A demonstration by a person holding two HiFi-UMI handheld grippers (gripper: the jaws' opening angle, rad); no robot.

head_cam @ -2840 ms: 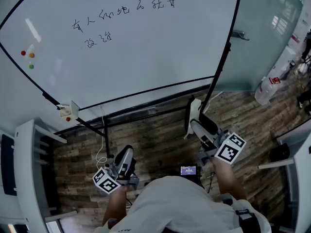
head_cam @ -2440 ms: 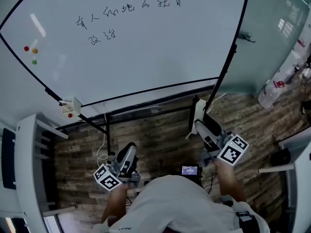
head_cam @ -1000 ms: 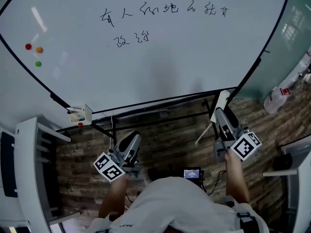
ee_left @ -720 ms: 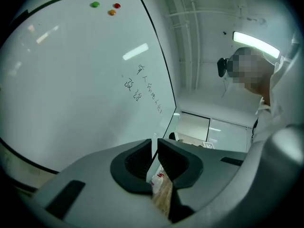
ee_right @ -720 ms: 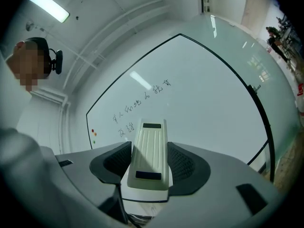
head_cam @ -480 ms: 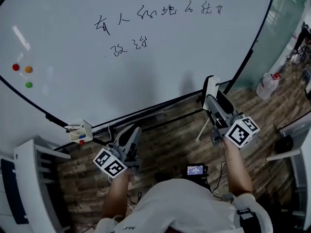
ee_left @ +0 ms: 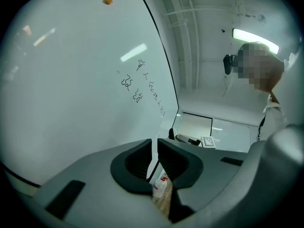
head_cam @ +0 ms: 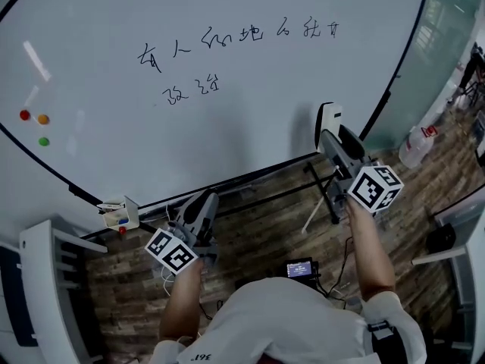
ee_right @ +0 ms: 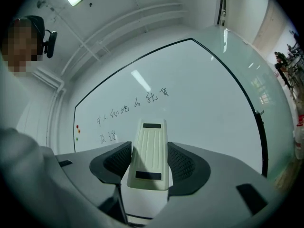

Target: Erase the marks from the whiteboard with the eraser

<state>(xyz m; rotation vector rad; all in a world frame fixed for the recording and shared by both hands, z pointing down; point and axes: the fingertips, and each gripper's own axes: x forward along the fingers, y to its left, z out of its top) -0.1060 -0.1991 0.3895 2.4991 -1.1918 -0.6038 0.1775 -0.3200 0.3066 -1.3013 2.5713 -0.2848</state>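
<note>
One eraser [ee_right: 149, 151] points lengthwise toward whiteboard [ee_right: 204, 94].

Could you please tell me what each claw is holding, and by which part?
The right claw clamps the eraser by its long sides, near its rear end; the left claw holds nothing.

Three cameras, one whiteboard [head_cam: 227, 127].
The head view looks steeply down from above the person, onto the board, the wooden floor [head_cam: 265, 226], the left gripper [head_cam: 206, 199] and the right gripper [head_cam: 333, 139]. The left gripper view looks along the board at a flat angle. The right gripper view faces it more squarely, over the eraser [ee_right: 150, 151]. All three views share the handwriting [head_cam: 250, 35].
</note>
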